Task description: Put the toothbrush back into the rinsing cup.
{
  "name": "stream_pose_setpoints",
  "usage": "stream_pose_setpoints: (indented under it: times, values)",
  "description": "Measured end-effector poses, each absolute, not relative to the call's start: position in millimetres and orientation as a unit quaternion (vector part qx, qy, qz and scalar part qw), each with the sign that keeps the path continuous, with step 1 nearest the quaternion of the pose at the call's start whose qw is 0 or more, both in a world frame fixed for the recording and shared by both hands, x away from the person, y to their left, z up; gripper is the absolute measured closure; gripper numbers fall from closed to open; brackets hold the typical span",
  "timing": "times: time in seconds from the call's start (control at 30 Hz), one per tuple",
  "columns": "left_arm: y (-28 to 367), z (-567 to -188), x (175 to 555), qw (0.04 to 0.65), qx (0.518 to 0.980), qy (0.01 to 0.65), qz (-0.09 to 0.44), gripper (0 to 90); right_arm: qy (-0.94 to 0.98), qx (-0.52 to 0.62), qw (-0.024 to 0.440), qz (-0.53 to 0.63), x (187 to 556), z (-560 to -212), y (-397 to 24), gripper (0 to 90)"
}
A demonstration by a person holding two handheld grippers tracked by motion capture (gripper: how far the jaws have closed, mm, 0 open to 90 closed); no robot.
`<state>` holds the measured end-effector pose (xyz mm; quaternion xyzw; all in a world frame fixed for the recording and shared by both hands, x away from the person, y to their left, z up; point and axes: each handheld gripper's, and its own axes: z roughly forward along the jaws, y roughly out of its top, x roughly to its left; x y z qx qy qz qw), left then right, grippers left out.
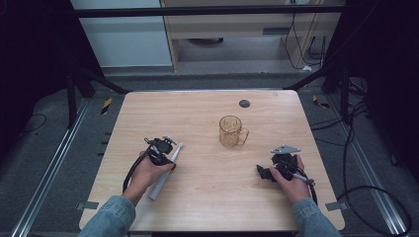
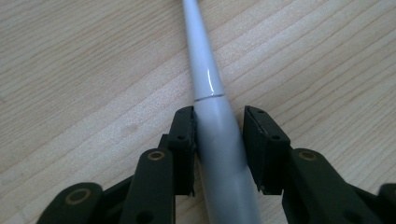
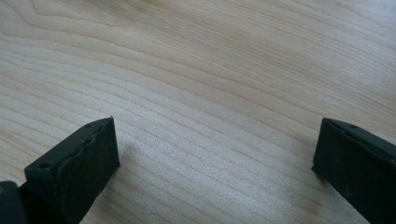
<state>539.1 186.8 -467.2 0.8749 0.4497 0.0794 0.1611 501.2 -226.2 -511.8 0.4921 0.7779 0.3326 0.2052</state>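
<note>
The wooden table carried an amber glass mug right of centre, its handle turned to the right. A grey-white electric toothbrush lay left of centre, seemingly flat on the wood. The left gripper straddled its body, one jaw touching, the other a sliver off, not quite clenched. The right gripper stood released, jaws wide over bare wood.

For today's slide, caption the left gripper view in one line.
Left claw straddles a grey electric toothbrush lying on the wooden table.
</note>
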Motion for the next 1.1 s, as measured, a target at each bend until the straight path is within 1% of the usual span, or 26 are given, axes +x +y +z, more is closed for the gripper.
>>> stream_pose_setpoints:
  times: [0.3, 0.47, 1.1]
  values:
    - [186, -467, 539, 0.166, 0.876, 0.446, 0.078, 66.9, 0.777, 0.493, 0.205, 0.333, 501, -512, -226, 0.3]
    - [188, -463, 539, 0.17, 0.877, 0.441, 0.087, 67.3, 0.777, 0.493, 0.205, 0.333, 501, -512, -226, 0.3]
    - [192, -431, 543, 0.182, 0.878, 0.427, 0.117, 67.8, 0.777, 0.493, 0.205, 0.333, 501, -512, -226, 0.3]
